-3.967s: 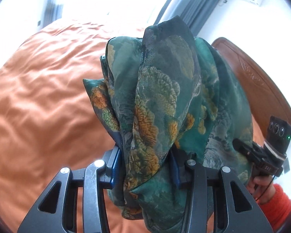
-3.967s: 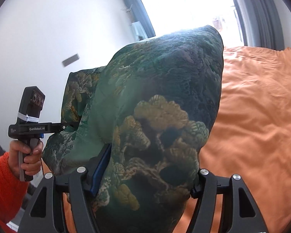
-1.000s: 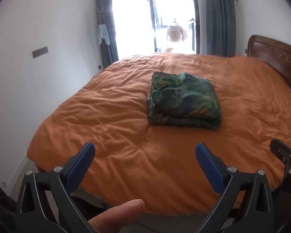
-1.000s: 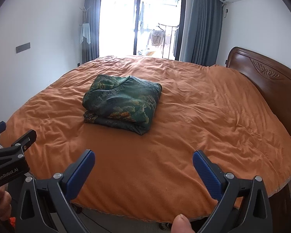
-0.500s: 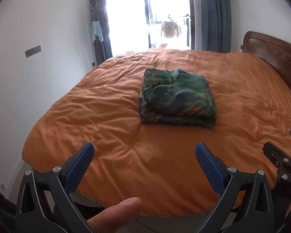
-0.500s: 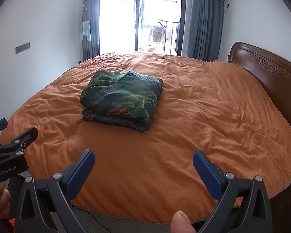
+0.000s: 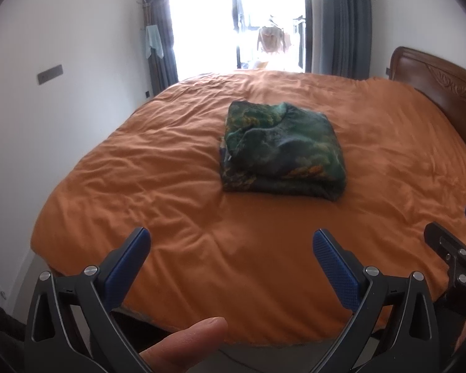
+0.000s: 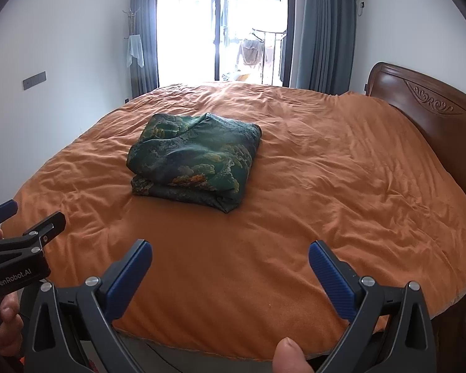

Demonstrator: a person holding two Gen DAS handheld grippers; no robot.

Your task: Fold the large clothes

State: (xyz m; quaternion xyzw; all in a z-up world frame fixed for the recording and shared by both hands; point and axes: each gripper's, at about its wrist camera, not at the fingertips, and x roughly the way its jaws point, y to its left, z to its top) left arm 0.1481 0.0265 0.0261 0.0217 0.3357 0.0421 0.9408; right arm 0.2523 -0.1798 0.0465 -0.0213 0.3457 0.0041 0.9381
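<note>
Left gripper [image 7: 231, 248] and right gripper [image 8: 230, 253]: jaws spread wide, nothing between them, both hanging off the foot edge of the bed [image 8: 341, 186]. Green patterned garment [image 8: 195, 161] lies mid-bed as a compact folded stack, well apart from both. Folding looks done; at most a tidy-up left.

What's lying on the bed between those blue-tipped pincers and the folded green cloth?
Only bare orange bedspread lies between the right gripper and the folded green garment; the left wrist view shows likewise for the left gripper.
</note>
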